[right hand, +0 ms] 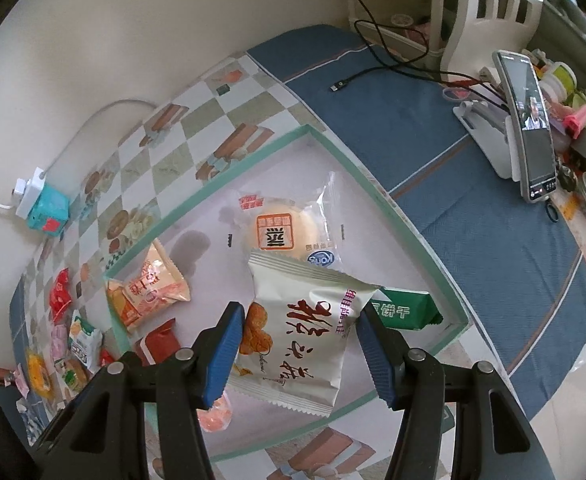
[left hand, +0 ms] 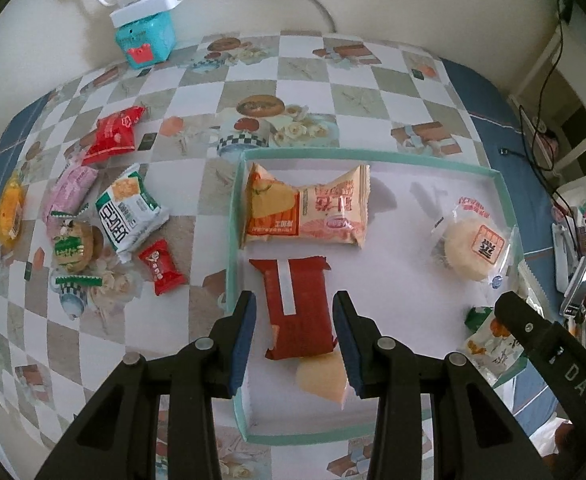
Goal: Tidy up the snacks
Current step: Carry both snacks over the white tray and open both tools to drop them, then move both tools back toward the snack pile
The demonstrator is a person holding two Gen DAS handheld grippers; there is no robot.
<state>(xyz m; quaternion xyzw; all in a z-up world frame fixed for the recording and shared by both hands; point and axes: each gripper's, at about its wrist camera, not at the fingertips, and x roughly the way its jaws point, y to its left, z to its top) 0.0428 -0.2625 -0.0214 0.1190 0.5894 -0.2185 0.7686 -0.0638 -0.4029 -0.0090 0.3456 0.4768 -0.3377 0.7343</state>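
The left gripper (left hand: 295, 336) stands at its narrowest over the dark red packet (left hand: 299, 312) in the tray; a sliver of white floor shows between each pad and the packet's long edges, so they appear not to press, though the fisheye makes this hard to judge. A pale yellow packet (left hand: 325, 376) pokes out under the red one's near end.

The right gripper (right hand: 299, 344) has its jaws about half apart, both pads against the sides of the white packet (right hand: 297, 332), which it holds above the tray floor. A green packet (right hand: 407, 308) lies just beyond, in the tray's corner.

Farther in, the orange packet (left hand: 305, 208) sits against the tray's left wall, and the round cake (left hand: 473, 244) lies near the right wall. Bare white floor lies between them.

The tray (left hand: 373, 155) has low teal walls. Left of it, on the checked cloth (left hand: 197, 92), loose snacks (left hand: 93, 216) lie clustered, well apart from the tray. A phone (right hand: 529, 128) stands on the blue cloth to the right.
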